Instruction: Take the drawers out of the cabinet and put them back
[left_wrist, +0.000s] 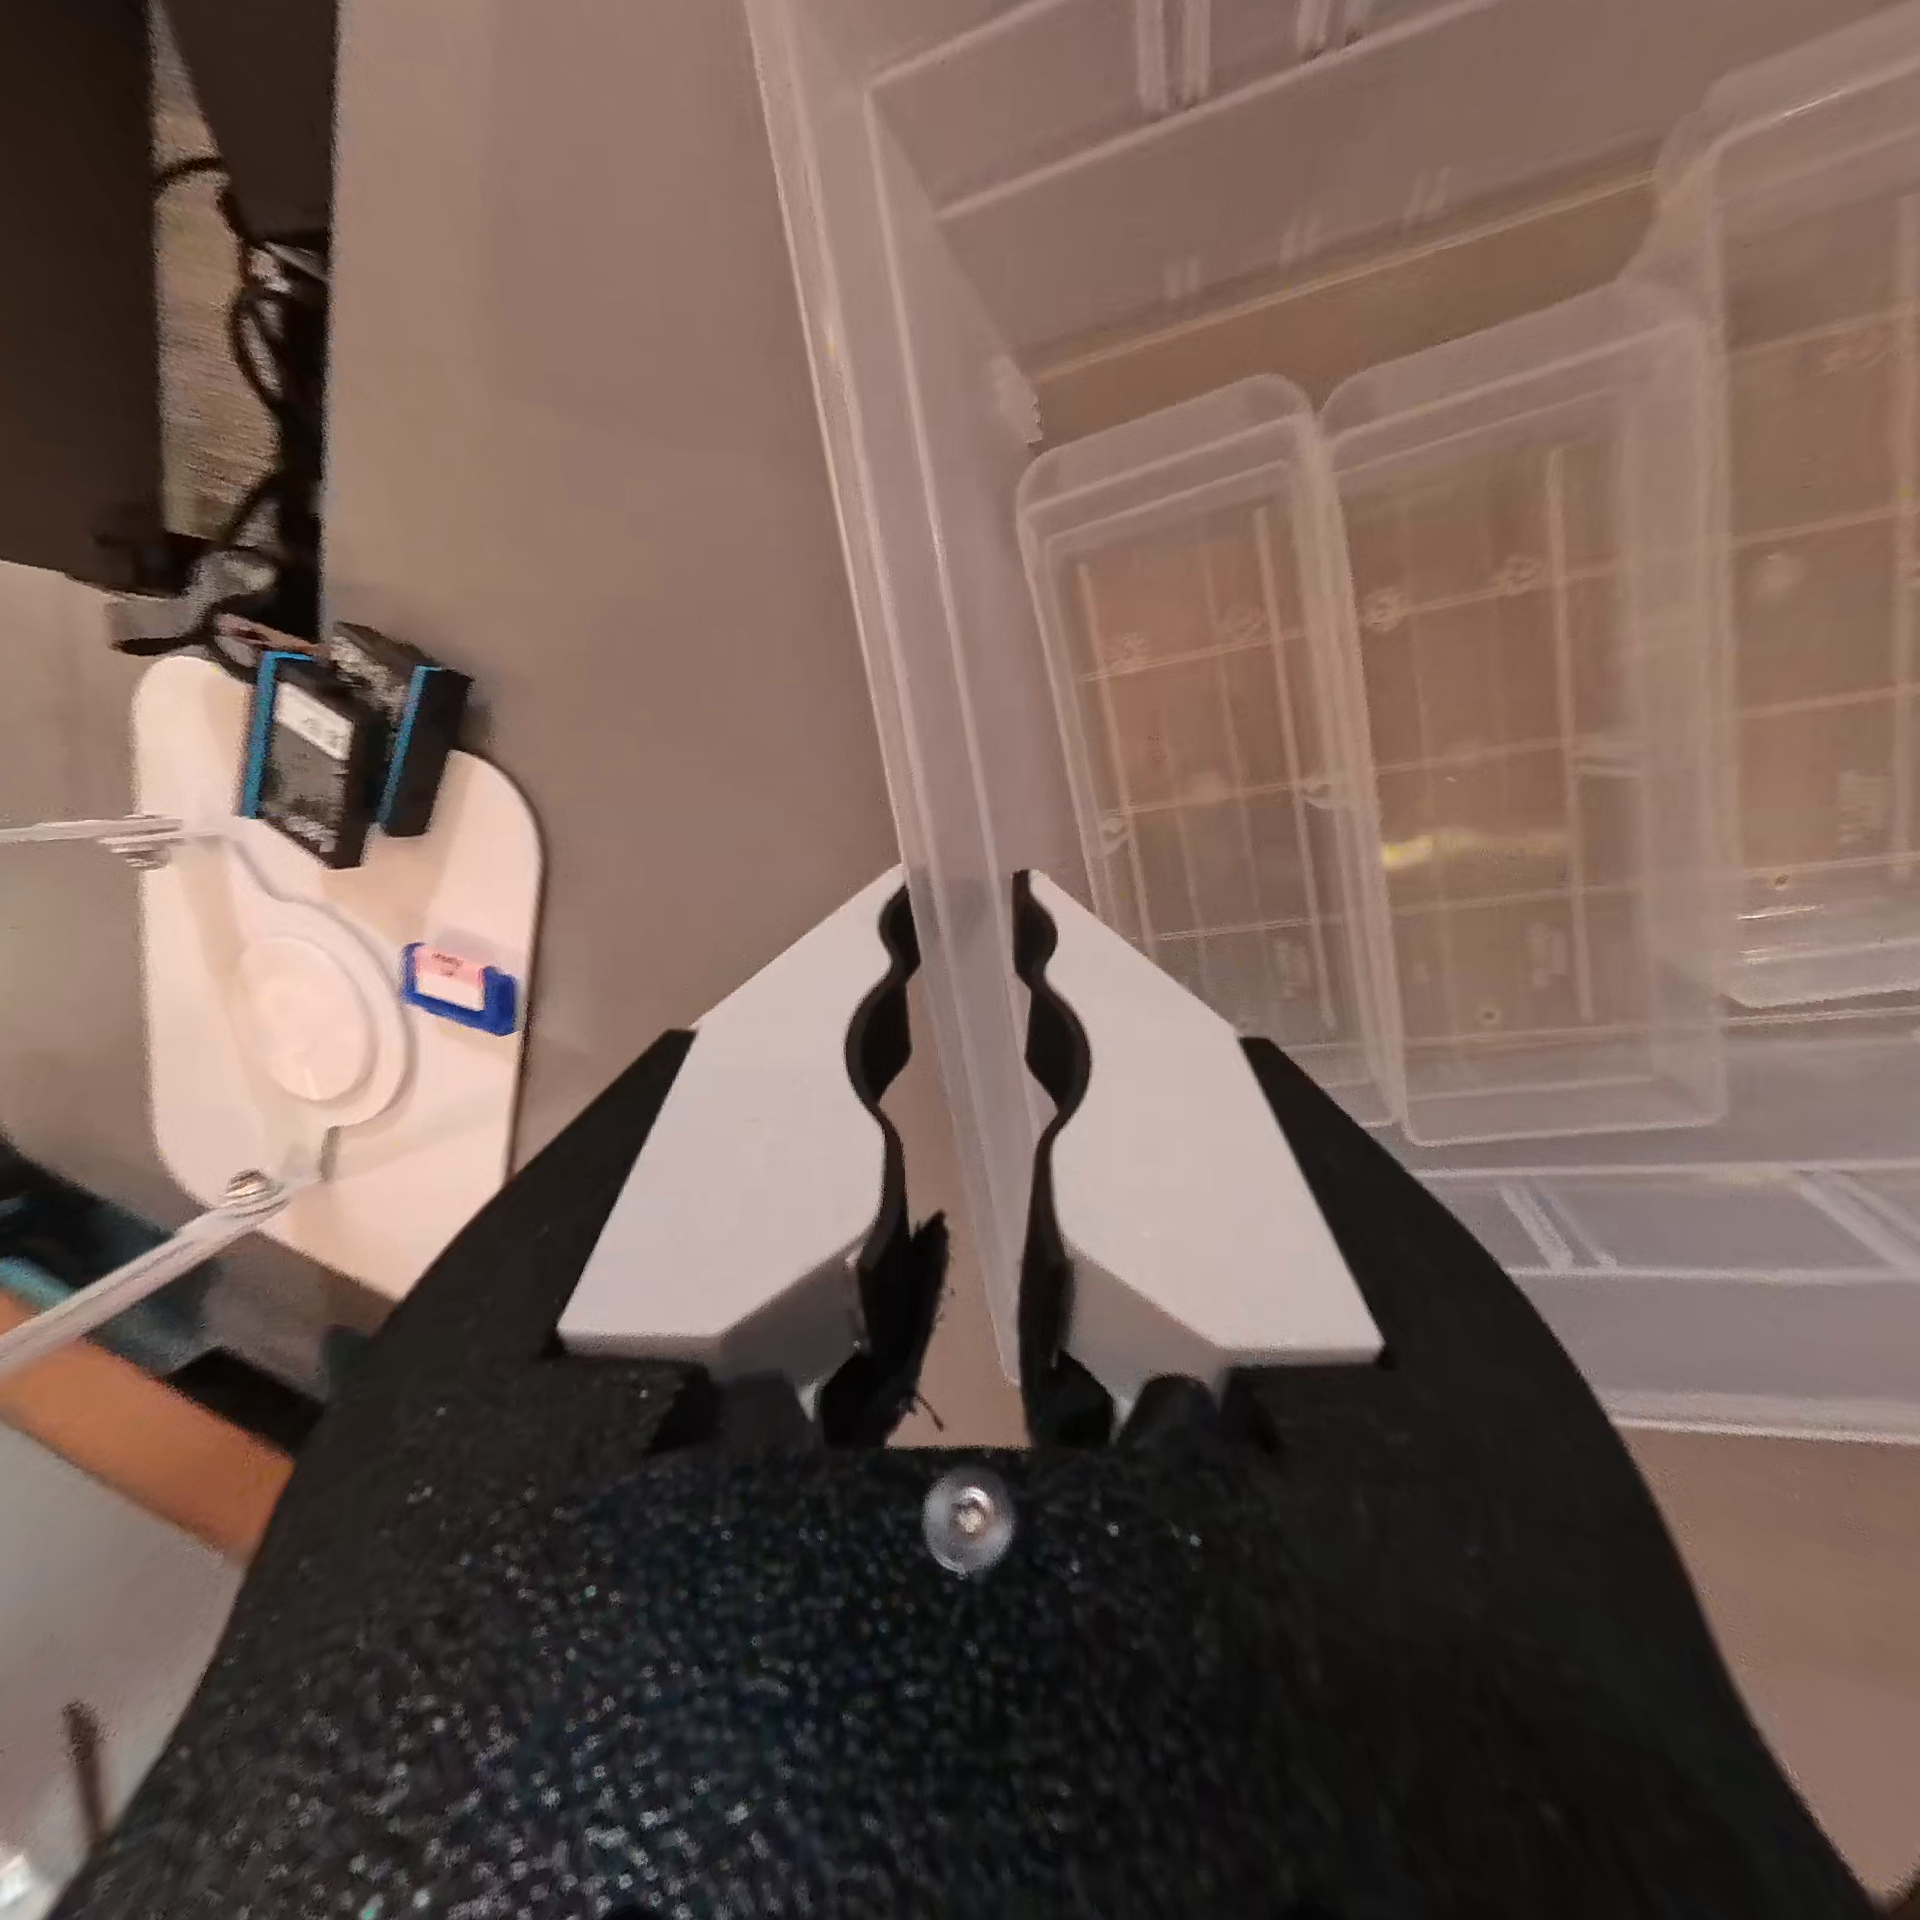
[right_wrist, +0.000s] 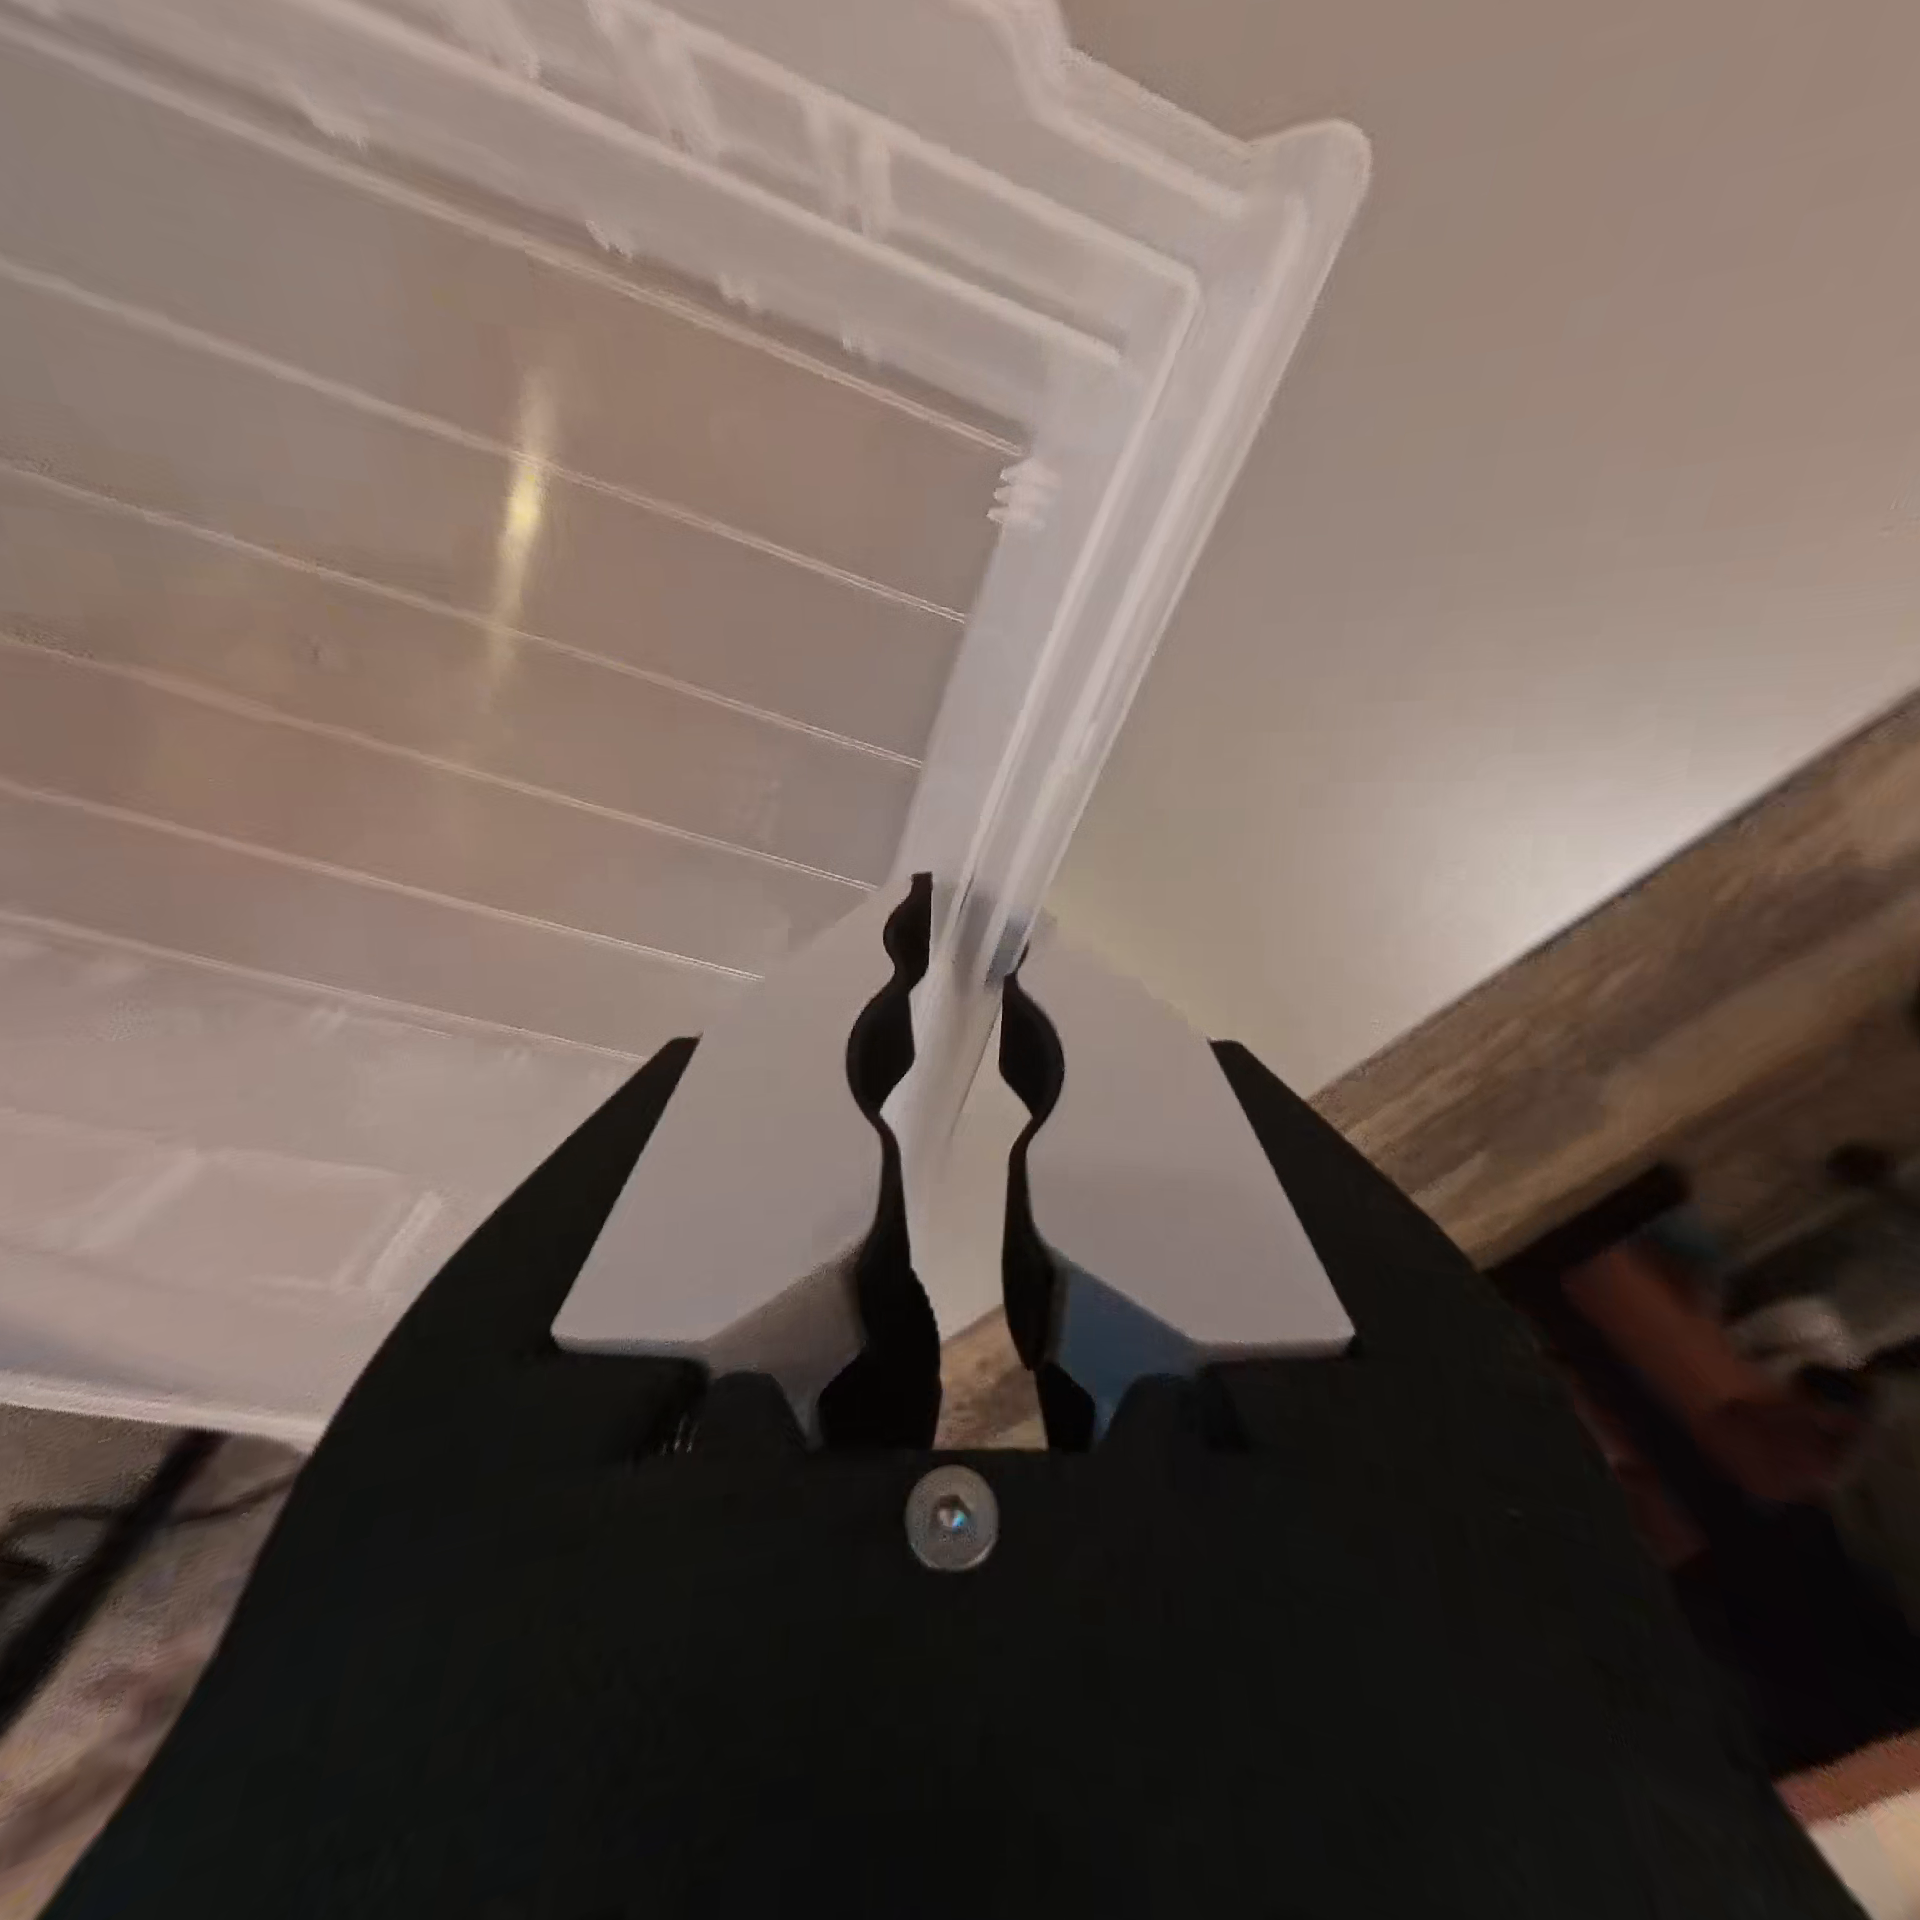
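A translucent plastic cabinet (left_wrist: 883, 520) fills the right half of the left wrist view. Its left side wall runs between the fingers of my left gripper (left_wrist: 961, 883), which is shut on that wall's edge. Several small clear drawers (left_wrist: 1507, 727) sit side by side behind the wall, with bare shelf slots (left_wrist: 1143, 208) above them. In the right wrist view my right gripper (right_wrist: 971, 904) is shut on the cabinet's right edge (right_wrist: 1091, 675). A ribbed translucent panel (right_wrist: 468, 571) spreads to the left. The picture is motion-blurred.
The cabinet is over a grey tabletop (left_wrist: 603, 468). A white plate (left_wrist: 332, 987) with a black-and-blue block (left_wrist: 312, 748) and a small blue tag (left_wrist: 457, 987) lies to the left. Black cables (left_wrist: 260, 312) hang behind. A wooden floor (right_wrist: 1610, 987) and dark clutter (right_wrist: 1714, 1351) show at the right.
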